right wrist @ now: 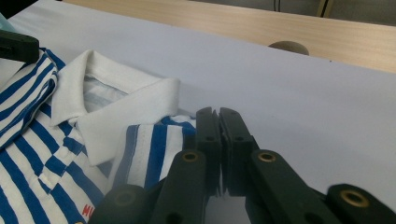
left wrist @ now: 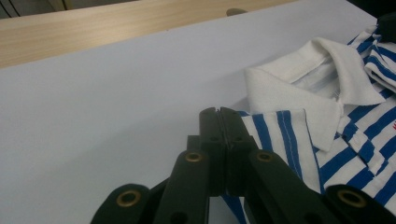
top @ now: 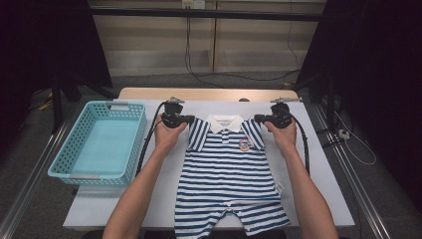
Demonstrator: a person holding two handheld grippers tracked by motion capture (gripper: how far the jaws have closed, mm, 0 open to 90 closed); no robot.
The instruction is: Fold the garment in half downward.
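with both grippers (top: 190, 119) (top: 258, 118) clamped on the striped romper (top: 230, 174) shoulders, best lifted evenly, fabric taut, toward the basket (top: 130, 147).

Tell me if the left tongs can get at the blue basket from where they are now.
Probably yes. The left tongs are shut at the striped romper's sleeve, and the basket sits open-topped just to their left, with bare table between.

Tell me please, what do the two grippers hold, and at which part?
Both hold the striped romper. The left gripper is shut on its sleeve at one shoulder, and the right gripper on the other sleeve, beside the white collar.
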